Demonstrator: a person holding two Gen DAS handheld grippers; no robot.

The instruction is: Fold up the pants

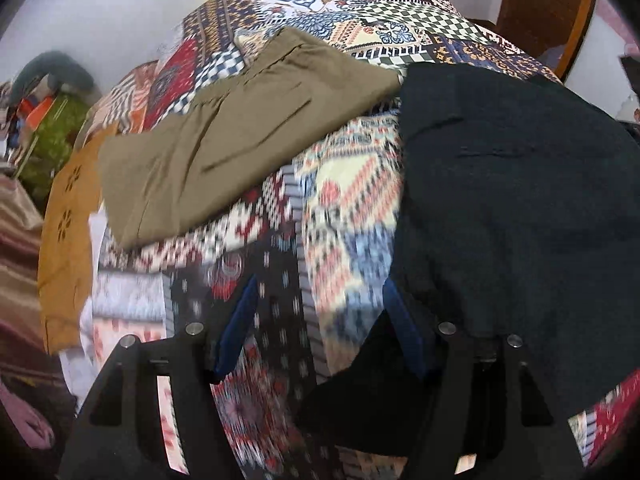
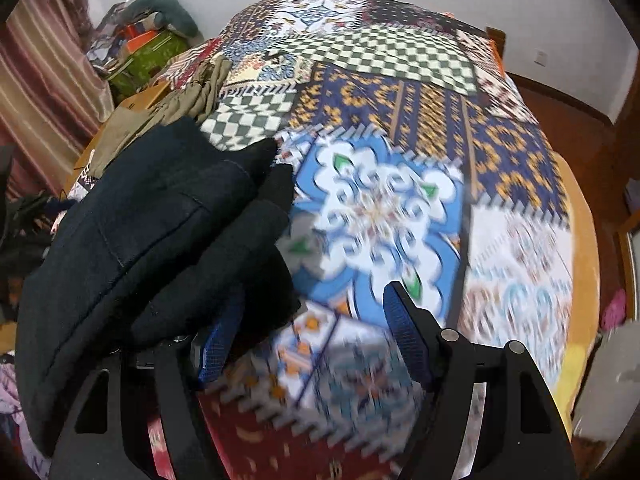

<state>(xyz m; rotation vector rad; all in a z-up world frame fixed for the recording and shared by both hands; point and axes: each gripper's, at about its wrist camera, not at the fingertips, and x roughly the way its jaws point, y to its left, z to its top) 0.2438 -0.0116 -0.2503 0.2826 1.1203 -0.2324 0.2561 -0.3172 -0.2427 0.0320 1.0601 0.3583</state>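
Observation:
Dark navy pants point(image 1: 512, 200) lie bunched on the right of a patchwork quilt point(image 1: 344, 208) in the left wrist view. My left gripper point(image 1: 322, 324) hangs open above the quilt, its right finger point(image 1: 404, 332) at the dark cloth's edge, and a dark fold shows low between the fingers. In the right wrist view the same dark pants point(image 2: 152, 216) fill the left side and drape over the left finger point(image 2: 220, 340) of my right gripper point(image 2: 312, 332). That gripper is open, with only quilt point(image 2: 380, 208) between its pads.
Folded khaki pants point(image 1: 240, 136) lie on the quilt to the upper left, and show again as khaki pants point(image 2: 192, 96) beyond the dark pair. An orange cloth point(image 1: 68, 240) hangs at the bed's left edge. A clutter pile point(image 2: 152, 52) and curtain point(image 2: 44, 92) stand left; wooden floor point(image 2: 568, 128) lies right.

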